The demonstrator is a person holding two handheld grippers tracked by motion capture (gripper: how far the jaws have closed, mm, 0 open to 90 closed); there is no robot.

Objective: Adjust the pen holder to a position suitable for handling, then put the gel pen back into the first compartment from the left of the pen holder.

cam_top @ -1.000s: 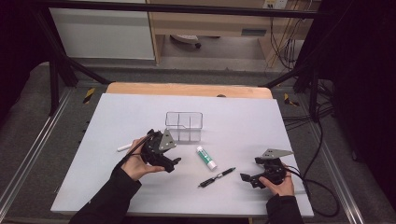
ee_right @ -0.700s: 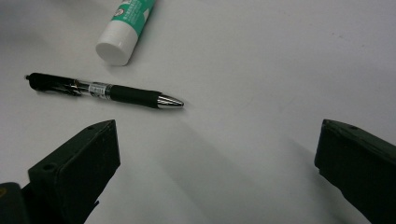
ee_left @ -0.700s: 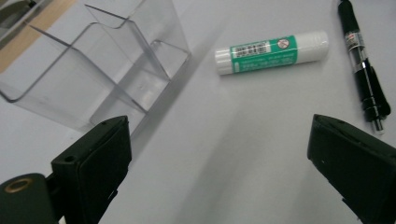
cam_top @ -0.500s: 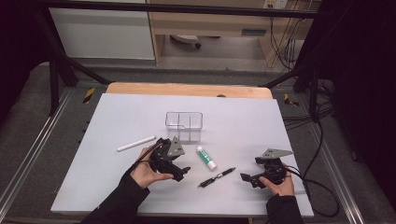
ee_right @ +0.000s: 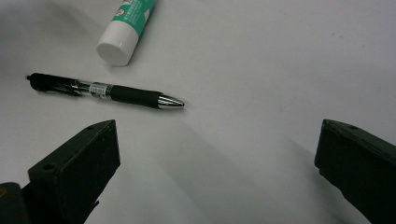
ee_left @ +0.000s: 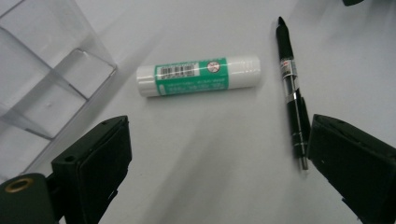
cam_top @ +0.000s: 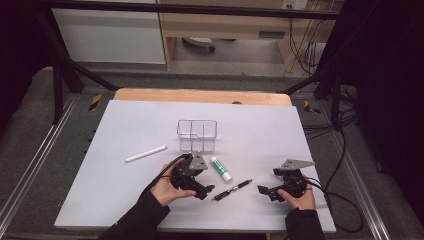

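Note:
A green-and-white glue stick lies on the white table just in front of a clear divided box. A black pen lies beside it, nearer the front edge. My left gripper is open, low over the table, with glue stick and pen ahead of its jaws and nothing between them. My right gripper rests open at the front right, its jaws aimed at the pen's tip, empty.
A white chalk-like stick lies on the table's left half. A wooden strip runs along the far edge. Cables trail off the right side past the metal frame rails.
My left gripper has moved right and toward the front, from beside the white stick to just left of the glue stick and pen. The right gripper has stayed put.

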